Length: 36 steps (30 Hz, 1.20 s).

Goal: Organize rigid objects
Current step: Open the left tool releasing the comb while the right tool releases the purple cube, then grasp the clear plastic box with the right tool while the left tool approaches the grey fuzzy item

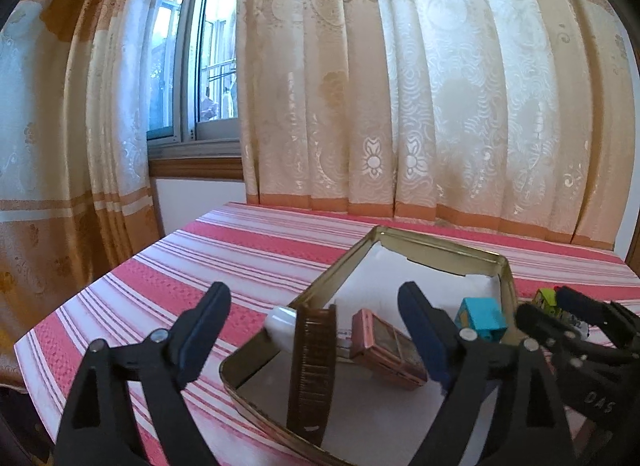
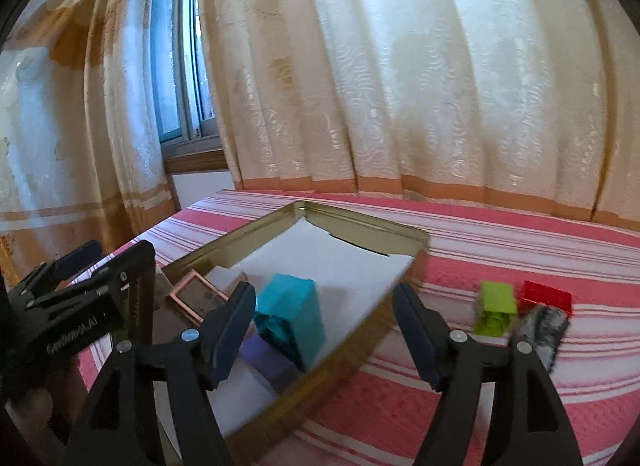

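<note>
Gold tin tray sits on the red-and-white striped tablecloth, its floor lined with white paper. Inside the tray, left wrist view: a brown comb standing on edge, a white oblong piece just behind it, a pink-framed flat case lying tilted, and a teal box near the right wall.

Left gripper: fingers spread wide, nothing between them, hovering over the near end of the tray. Comb and pink case appear in the gap between the fingers; contact with either not seen.

Right gripper: fingers likewise apart, holding nothing, over the right side of the tray. Teal box appears beside its left finger; a purple block lies just below the box.

Outside the tray, on the cloth to the right: a green block, a red block and a blurred grey-black item, close together. Type of the grey item cannot be told.

Behind the table: patterned cream curtain, window at left.
</note>
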{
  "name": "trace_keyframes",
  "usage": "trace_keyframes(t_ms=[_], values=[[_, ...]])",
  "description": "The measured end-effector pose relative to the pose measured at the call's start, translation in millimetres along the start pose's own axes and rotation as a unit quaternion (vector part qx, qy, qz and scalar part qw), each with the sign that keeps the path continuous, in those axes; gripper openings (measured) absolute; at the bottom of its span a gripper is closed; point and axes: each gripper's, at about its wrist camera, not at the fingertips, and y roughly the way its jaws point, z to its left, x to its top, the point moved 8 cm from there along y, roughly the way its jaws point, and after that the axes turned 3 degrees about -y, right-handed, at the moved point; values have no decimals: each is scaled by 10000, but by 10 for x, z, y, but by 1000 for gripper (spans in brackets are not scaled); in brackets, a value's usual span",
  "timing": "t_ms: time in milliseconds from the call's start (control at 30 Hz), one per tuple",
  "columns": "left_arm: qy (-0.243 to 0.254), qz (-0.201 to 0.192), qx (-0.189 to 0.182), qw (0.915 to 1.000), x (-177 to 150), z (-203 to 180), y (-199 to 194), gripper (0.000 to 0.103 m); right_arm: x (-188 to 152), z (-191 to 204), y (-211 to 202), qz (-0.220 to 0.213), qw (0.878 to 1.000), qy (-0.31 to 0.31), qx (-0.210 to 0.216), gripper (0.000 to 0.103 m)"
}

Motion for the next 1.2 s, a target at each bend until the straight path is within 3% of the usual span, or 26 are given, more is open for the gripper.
trace_keyframes(t_ms=[200, 300, 500, 667, 1000, 1100, 1200], values=[[148, -36, -204, 9997, 14, -234, -101, 98, -146, -472, -271, 88, 9992, 107, -369, 74], [302, -84, -328, 9990, 10, -442, -160, 102, -204, -794, -420, 160, 9969, 143, -757, 74], [607, 114, -670, 9958, -107, -901, -194, 103, -358, -1254, -572, 477, 9919, 382, -1114, 74], [829, 287, -848, 9925, -184, -1224, -201, 103, -467, -1316, -530, 762, 9914, 567, -903, 74], [880, 469, -818, 9916, -269, -1337, -142, 103, -690, -1167, -112, 1746, 9825, 488, -429, 74], [868, 557, -863, 9909, -284, -1374, -122, 103, -756, -1182, -41, 1954, 9784, 573, -350, 58], [873, 596, -935, 9900, -275, -1449, -117, 103, -736, -1222, -108, 1823, 9802, 729, -244, 53]])
